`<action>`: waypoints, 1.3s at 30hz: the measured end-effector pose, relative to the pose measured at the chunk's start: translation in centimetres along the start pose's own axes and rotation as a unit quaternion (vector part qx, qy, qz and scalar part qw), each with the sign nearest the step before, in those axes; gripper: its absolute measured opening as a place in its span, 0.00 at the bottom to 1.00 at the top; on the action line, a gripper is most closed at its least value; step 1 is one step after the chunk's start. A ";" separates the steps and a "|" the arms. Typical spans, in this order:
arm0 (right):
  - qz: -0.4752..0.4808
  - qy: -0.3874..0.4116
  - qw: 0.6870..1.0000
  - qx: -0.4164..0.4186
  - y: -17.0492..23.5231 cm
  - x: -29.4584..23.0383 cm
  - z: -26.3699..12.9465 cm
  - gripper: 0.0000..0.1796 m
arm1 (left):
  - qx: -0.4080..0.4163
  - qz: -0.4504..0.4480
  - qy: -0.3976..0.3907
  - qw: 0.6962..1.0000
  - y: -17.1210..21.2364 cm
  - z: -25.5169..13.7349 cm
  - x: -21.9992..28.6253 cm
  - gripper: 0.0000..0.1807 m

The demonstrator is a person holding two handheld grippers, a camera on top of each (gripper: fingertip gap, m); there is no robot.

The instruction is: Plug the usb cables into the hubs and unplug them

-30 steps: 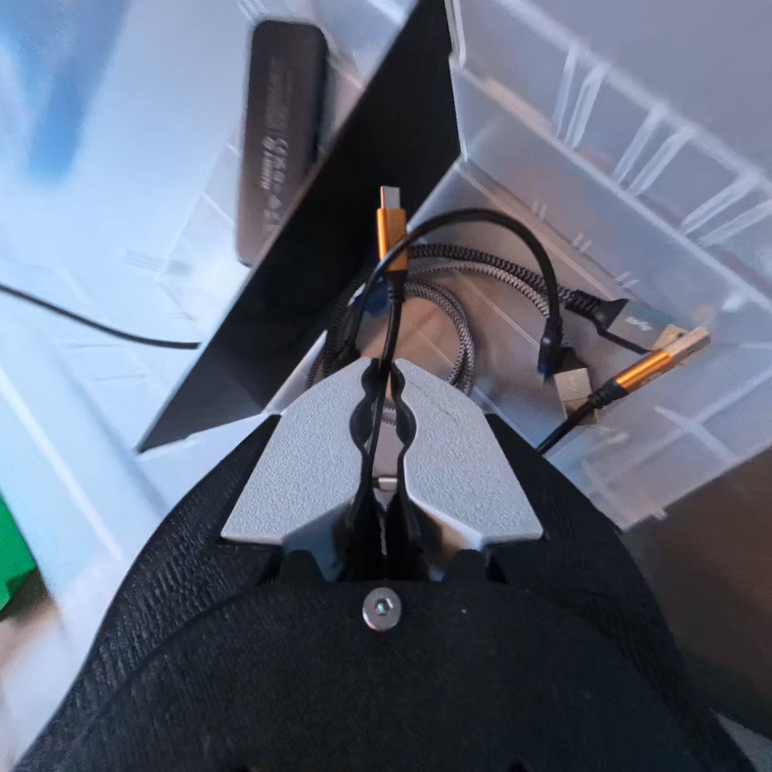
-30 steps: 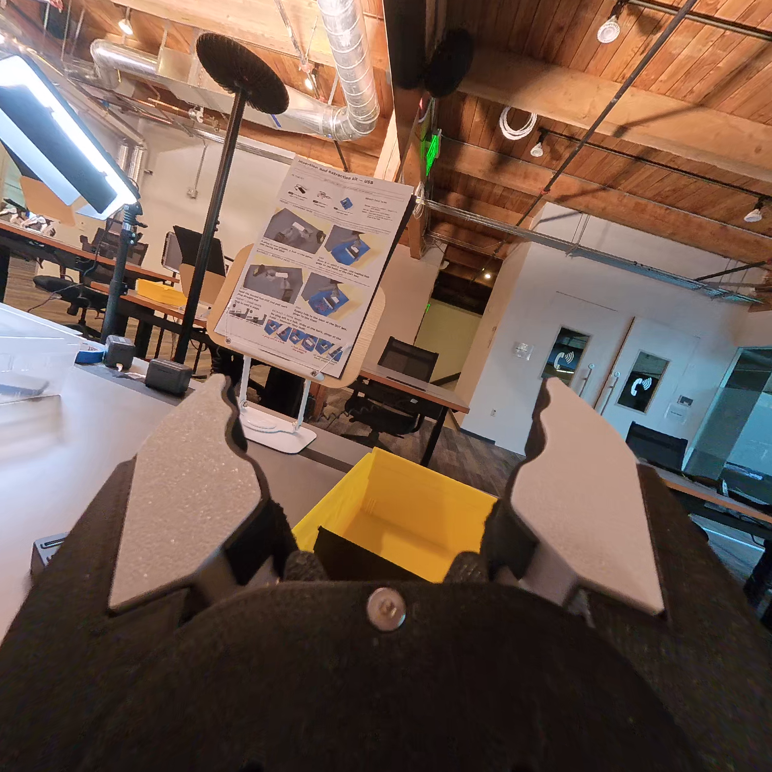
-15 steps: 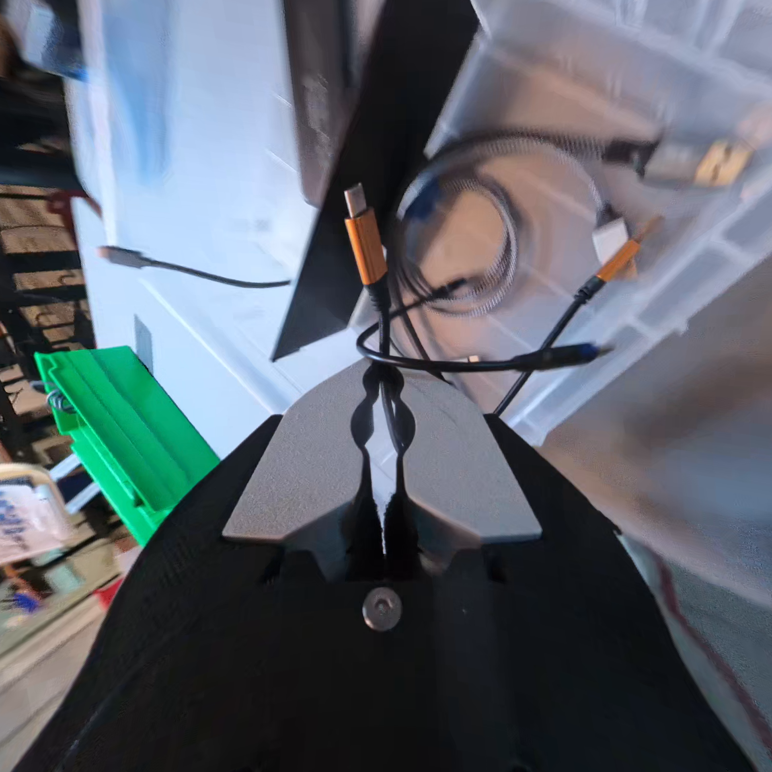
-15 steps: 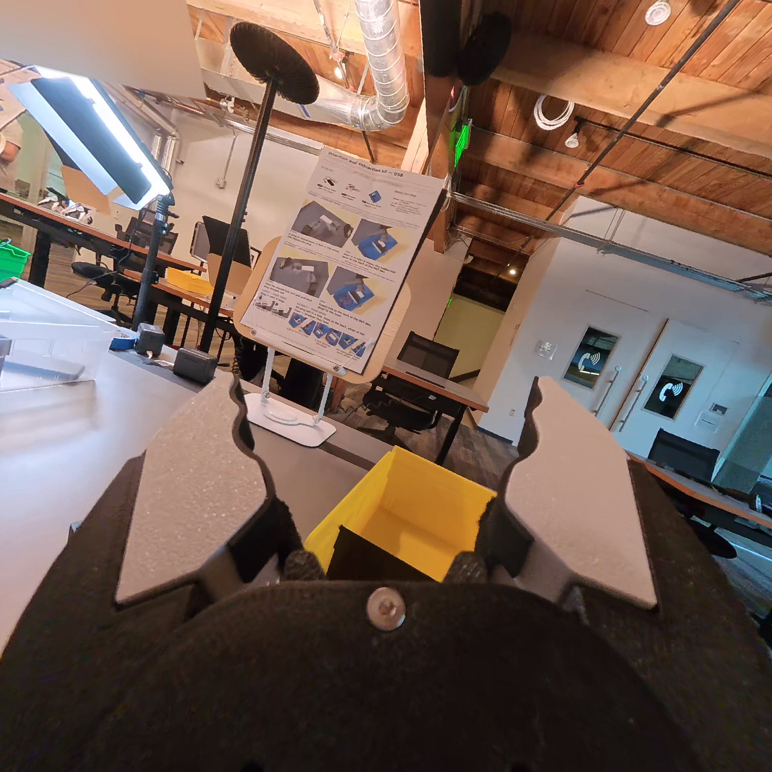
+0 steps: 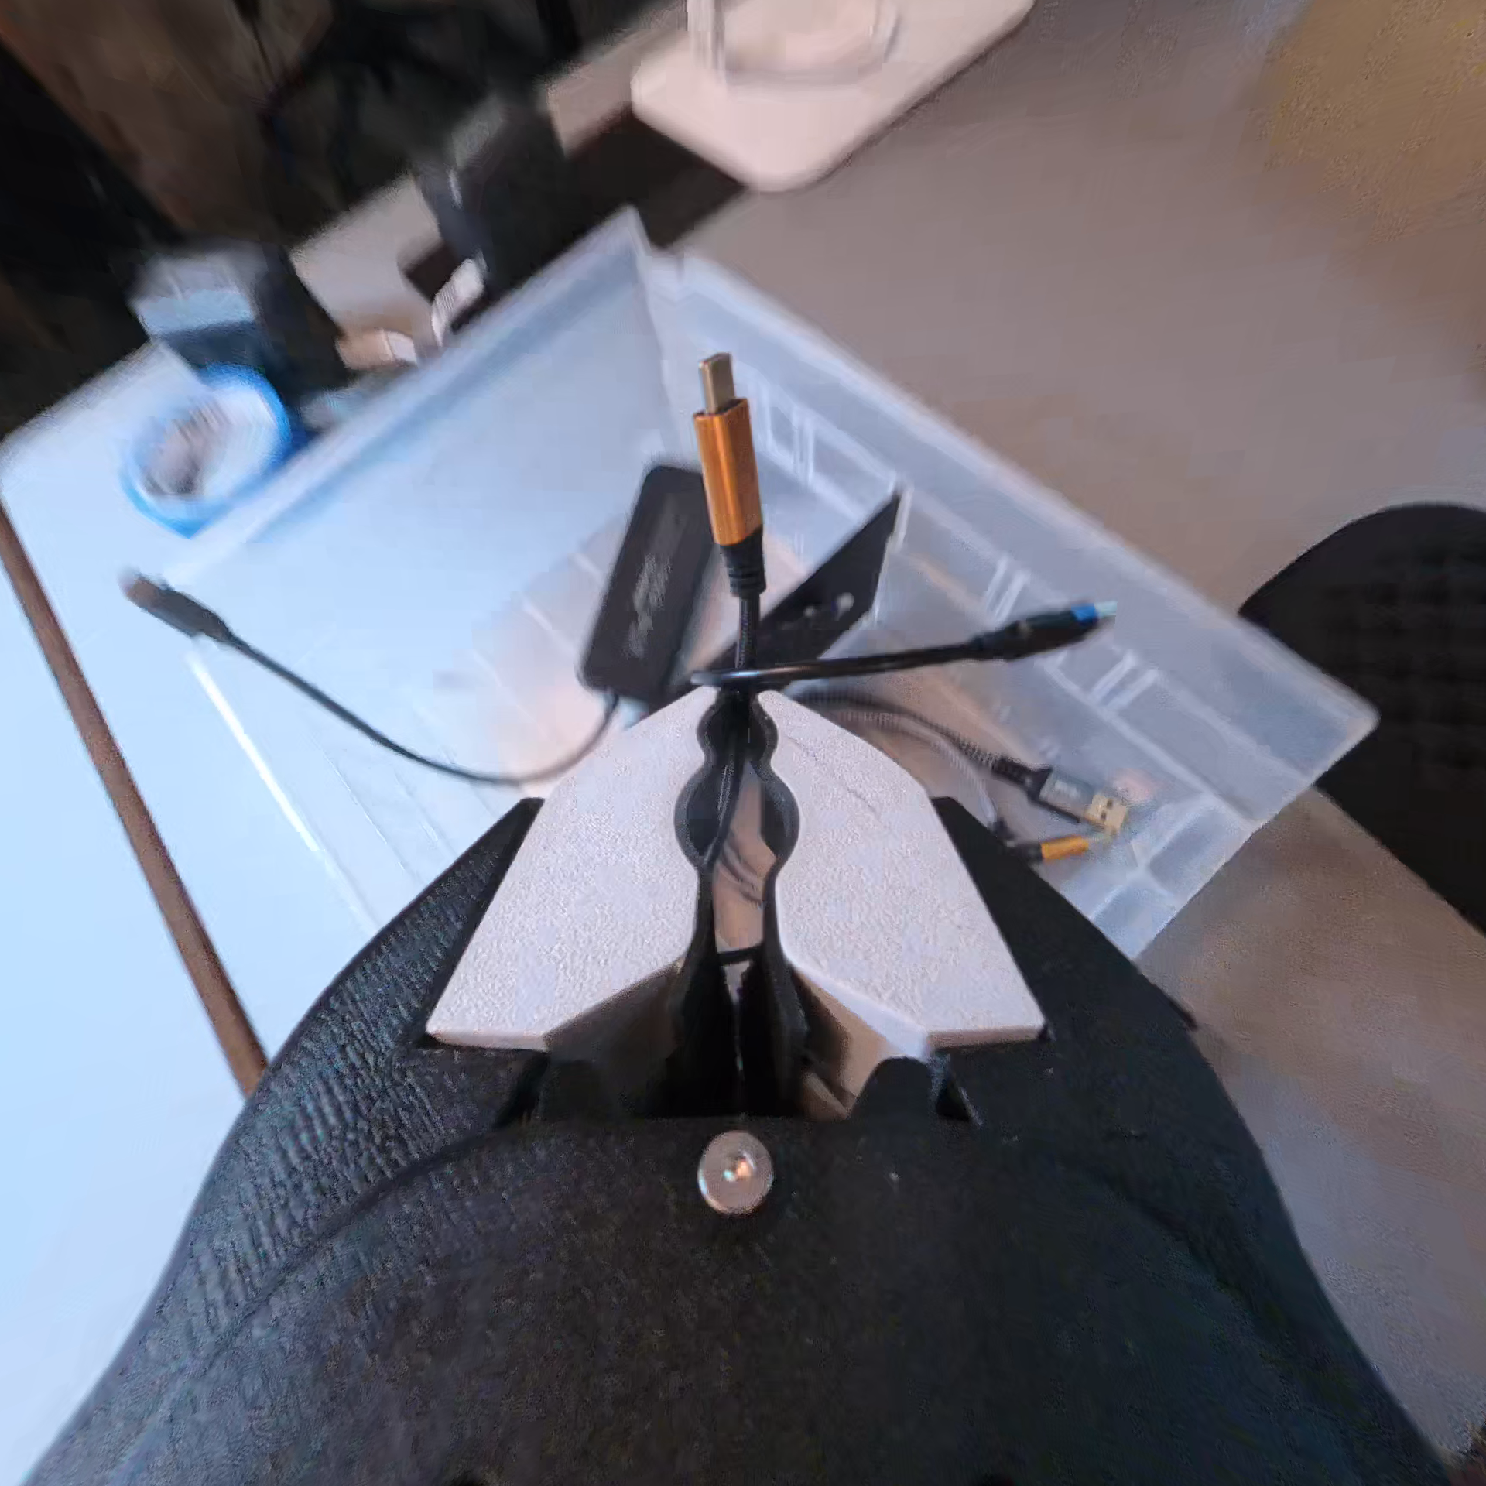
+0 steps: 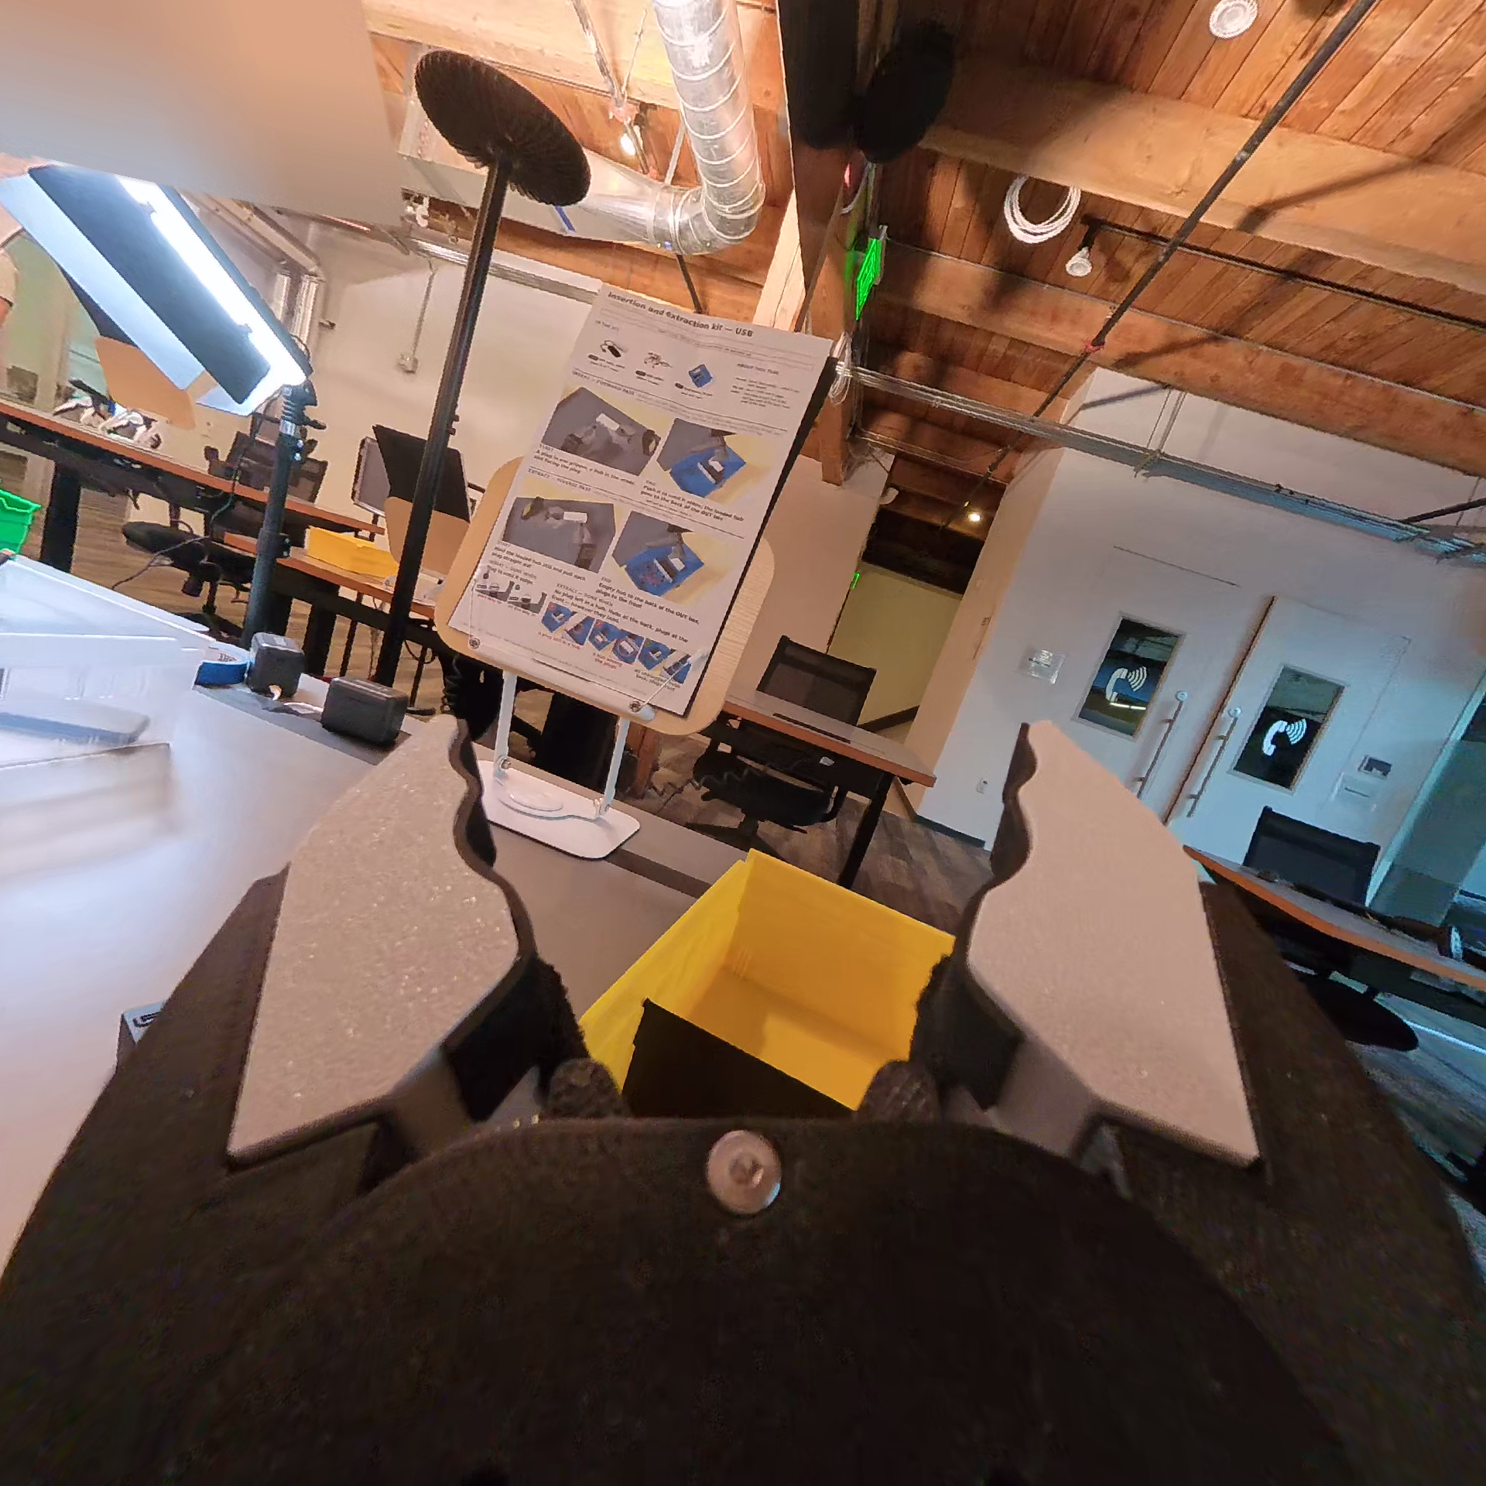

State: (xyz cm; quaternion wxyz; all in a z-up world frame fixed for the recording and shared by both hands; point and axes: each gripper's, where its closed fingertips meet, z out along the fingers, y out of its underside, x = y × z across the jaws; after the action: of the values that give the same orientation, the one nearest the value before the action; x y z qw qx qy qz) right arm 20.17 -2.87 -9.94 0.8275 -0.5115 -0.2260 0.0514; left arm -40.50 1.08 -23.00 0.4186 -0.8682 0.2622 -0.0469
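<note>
My left gripper (image 5: 733, 704) is shut on a black cable just below its orange plug (image 5: 726, 474), which sticks up past the fingertips. A second black cable with a blue-tipped plug (image 5: 1037, 639) loops around it at the fingertips and hangs out to the right. Below lies a clear plastic bin (image 5: 884, 450) holding a black USB hub (image 5: 647, 591), its black lead (image 5: 322, 699), and braided cables with metal plugs (image 5: 1077, 800). My right gripper (image 6: 744, 772) is open and empty, raised above a yellow bin (image 6: 772, 973).
A black divider (image 5: 836, 579) stands in the clear bin. Blue tape (image 5: 201, 458) and dark boxes sit at the table's far left. An instruction sheet on a white stand (image 6: 635, 515), a lamp pole (image 6: 450, 418) and a clear bin (image 6: 72, 643) are in the right wrist view.
My left gripper has lifted away from the clear bin with the orange-plug cable and swung round, so the whole bin now lies below. My right gripper has barely moved and stays open.
</note>
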 end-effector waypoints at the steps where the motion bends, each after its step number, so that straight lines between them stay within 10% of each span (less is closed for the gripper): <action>1: 0.001 0.000 1.000 -0.001 0.1 0.1 -0.1 0.68 | -0.028 -0.021 0.007 0.999 1.9 0.7 0.0 0.02; 7: -0.003 -0.003 1.000 -0.003 0.0 -0.3 0.2 0.68 | -0.051 -0.026 0.049 0.997 2.9 0.2 2.6 0.03; 12: -0.009 -0.006 1.000 -0.011 0.1 -0.5 0.4 0.68 | 0.224 -0.150 0.164 0.949 -5.6 -4.8 3.5 0.03; 21: -0.006 -0.001 1.000 -0.005 -0.1 -0.1 0.1 0.68 | 0.117 -0.174 0.086 0.974 -0.8 -2.1 2.6 0.03; 26: -0.009 -0.005 1.000 -0.007 0.0 -0.5 0.3 0.68 | 0.330 -0.256 0.222 0.881 -5.7 -6.8 2.9 0.02; 33: -0.008 -0.001 1.000 -0.006 -0.1 -0.2 0.1 0.67 | 0.289 -0.276 0.186 0.898 -3.4 -4.6 2.8 0.03; 39: -0.009 -0.005 1.000 -0.010 0.0 -0.5 0.3 0.68 | 0.433 -0.344 0.245 0.796 -6.5 -8.4 1.5 0.02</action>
State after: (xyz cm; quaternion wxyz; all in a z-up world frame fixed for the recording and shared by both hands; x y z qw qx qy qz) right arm 19.62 -2.78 -10.01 0.8217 -0.5174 -0.2349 0.0438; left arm -38.99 -2.23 -12.88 0.6287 -0.5888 -0.0077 -0.5079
